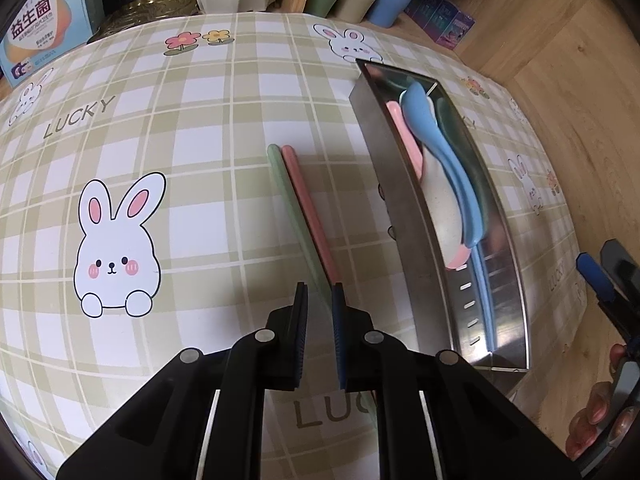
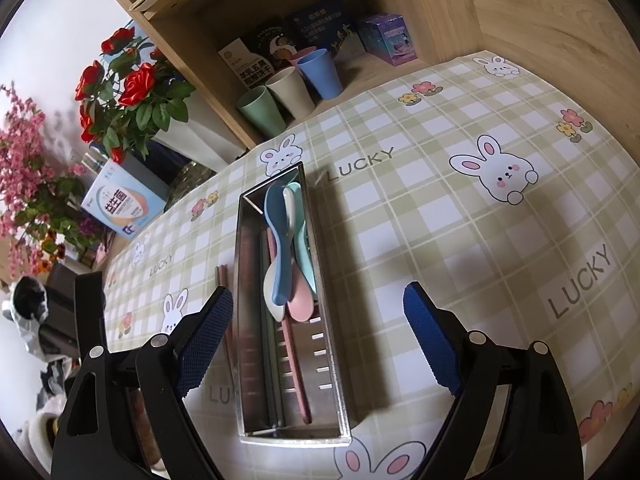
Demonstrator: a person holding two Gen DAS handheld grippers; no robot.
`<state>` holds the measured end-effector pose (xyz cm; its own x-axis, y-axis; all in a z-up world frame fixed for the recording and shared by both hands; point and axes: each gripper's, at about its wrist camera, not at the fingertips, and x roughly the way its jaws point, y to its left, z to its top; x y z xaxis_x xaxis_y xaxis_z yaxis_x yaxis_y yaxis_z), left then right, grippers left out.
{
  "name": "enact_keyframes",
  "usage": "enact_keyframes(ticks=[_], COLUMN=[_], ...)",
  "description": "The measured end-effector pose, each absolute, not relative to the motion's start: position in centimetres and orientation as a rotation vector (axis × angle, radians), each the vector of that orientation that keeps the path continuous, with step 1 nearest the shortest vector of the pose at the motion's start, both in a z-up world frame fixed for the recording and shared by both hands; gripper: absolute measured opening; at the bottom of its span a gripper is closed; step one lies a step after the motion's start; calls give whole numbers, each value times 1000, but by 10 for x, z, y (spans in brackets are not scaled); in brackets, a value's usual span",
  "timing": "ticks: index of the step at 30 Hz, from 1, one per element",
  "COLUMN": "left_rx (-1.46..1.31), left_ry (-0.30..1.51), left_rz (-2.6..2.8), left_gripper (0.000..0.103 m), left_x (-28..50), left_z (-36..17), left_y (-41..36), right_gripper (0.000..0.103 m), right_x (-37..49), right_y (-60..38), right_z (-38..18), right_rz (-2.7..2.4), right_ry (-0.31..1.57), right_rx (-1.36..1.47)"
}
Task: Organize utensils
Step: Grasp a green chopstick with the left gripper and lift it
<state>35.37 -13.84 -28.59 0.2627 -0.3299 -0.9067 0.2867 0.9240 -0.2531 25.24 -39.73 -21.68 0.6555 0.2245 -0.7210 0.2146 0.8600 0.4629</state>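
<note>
Chopsticks [image 1: 304, 216] between left jaws (narrowed), beside tray [image 1: 404, 216] wall.

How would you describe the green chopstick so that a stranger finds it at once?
Find the steel tray on the checked tablecloth. Two chopsticks lie outside it, beside its long wall. The green chopstick is the one farther from the tray, touching the pink chopstick.

– What surrounds the table?
– A checked bunny tablecloth [image 2: 460, 216], a wooden shelf [image 2: 400, 8] behind, red roses [image 2: 128, 80] against a pale wall [image 2: 60, 20].
– Daylight?
– Probably, from the left.
</note>
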Motion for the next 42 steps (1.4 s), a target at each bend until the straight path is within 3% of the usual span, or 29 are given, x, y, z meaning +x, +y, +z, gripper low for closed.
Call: enact_keyframes(ticks=[13,18,27,32,42], left_rx=[91,101,201,194,76], left_ry=[1196,1200,1171,1160,1171], left_rz=[-375,-345,-352,-350,-273], left_gripper=[12,19,19,7,6], left_x=[351,354,351,349,343], left_z=[-287,-286,-288,-288,-281], left_y=[-150,-142,-155,-151,-90], right_gripper=[84,84,84,84,84], right_x=[253,252,251,248,250], right_y=[-403,-404,-407,-410,-385], right_z=[-219,-217,-215,-214,-213], right_rz=[0,0,-4,-17,40], right_ry=[869,864,859,862,907], right_rx=[560,563,561,561,474])
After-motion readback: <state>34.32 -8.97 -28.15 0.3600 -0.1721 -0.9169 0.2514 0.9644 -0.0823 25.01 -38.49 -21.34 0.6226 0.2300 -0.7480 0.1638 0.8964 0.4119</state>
